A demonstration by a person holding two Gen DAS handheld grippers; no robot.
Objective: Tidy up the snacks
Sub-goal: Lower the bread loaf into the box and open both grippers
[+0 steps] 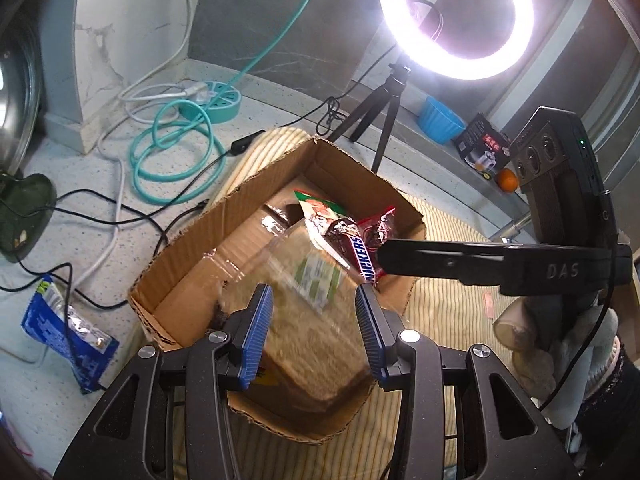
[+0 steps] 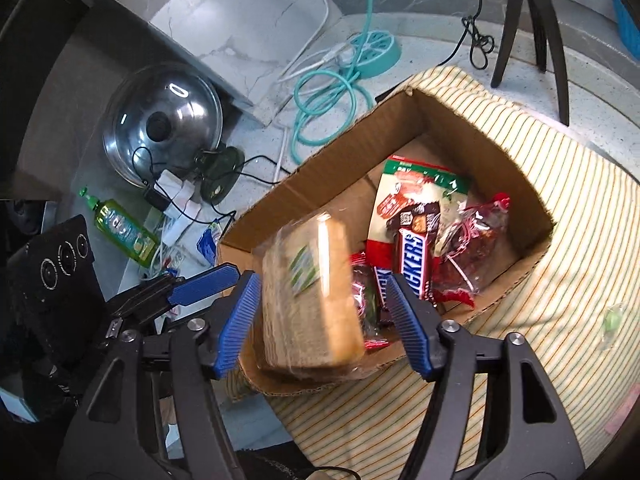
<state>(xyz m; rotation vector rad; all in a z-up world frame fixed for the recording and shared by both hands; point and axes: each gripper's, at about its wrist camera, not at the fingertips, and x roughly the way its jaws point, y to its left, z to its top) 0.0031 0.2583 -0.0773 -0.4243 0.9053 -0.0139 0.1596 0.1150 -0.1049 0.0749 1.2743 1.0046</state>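
An open cardboard box (image 1: 192, 240) (image 2: 344, 152) sits on a striped cloth. A clear-wrapped pack of brown crackers (image 1: 316, 320) (image 2: 312, 300) is blurred at the box's near end, between and below the open pads of both grippers; neither pad touches it. My left gripper (image 1: 314, 328) is open above it. My right gripper (image 2: 320, 312) is open above the same pack and shows side-on in the left wrist view (image 1: 384, 256). Snickers bars (image 2: 414, 264) (image 1: 364, 258), a red-and-green pouch (image 2: 416, 184) and a red clear bag (image 2: 476, 248) lie in the box.
A blue snack pack (image 1: 68, 340) lies on the speckled counter left of the box among black cables. A teal cord reel (image 1: 216, 100), a ring light on a tripod (image 1: 456, 12), a pot lid (image 2: 164, 120) and a green soap bottle (image 2: 124, 232) surround the box.
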